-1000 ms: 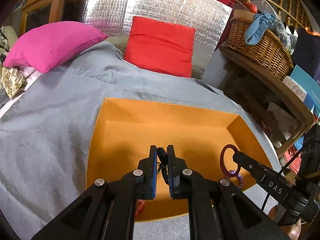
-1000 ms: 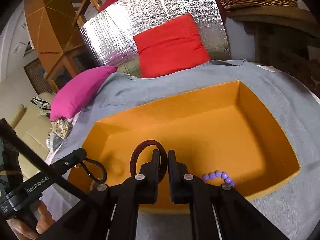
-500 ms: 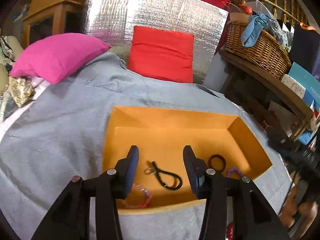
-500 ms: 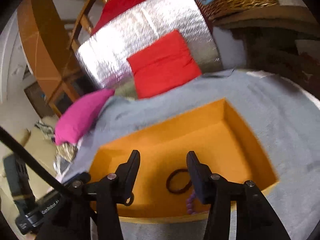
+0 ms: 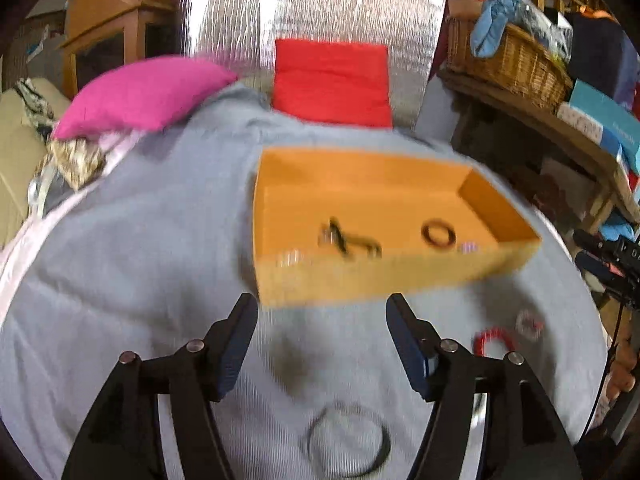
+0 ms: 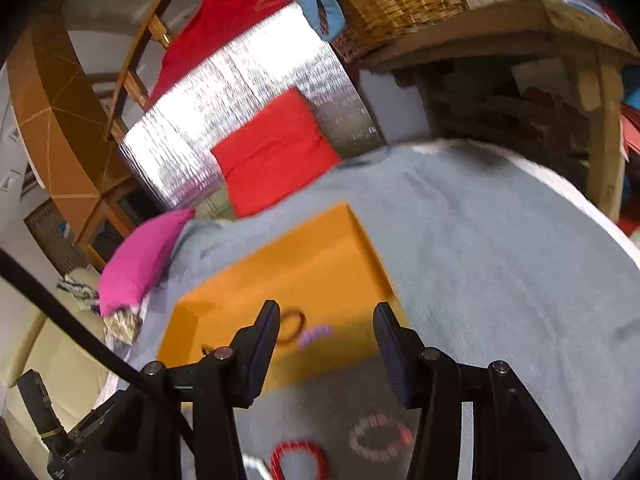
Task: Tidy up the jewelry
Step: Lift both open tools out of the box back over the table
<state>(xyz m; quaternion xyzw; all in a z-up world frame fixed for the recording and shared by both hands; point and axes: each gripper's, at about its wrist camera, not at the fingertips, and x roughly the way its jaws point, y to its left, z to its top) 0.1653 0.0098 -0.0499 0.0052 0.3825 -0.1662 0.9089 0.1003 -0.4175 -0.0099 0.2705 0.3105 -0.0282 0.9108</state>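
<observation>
An orange box (image 5: 360, 280) sits on the grey cloth; it also shows in the right wrist view (image 6: 256, 292). Inside lie a black cord with a ring (image 5: 352, 240), a dark round hair tie (image 5: 439, 235), purple beads (image 5: 468, 247) and a pale bracelet (image 5: 290, 258). On the cloth in front of the box lie a red bracelet (image 5: 494, 340), a pink-white bracelet (image 5: 529, 323) and a thin dark ring (image 5: 348, 440). My left gripper (image 5: 322, 344) is open and empty, pulled back in front of the box. My right gripper (image 6: 326, 344) is open and empty above the red bracelet (image 6: 298, 460) and the pink-white one (image 6: 380, 436).
A pink pillow (image 5: 144, 94) and a red pillow (image 5: 332, 80) lie at the far side against a silver foil panel (image 5: 312, 4). A wooden shelf with a wicker basket (image 5: 508, 60) stands on the right. The grey cloth (image 6: 500, 260) spreads wide to the right.
Both grippers opened, dropping the black cord and the dark hair tie into the box, then drew back towards me. The loose bracelets on the cloth came into view.
</observation>
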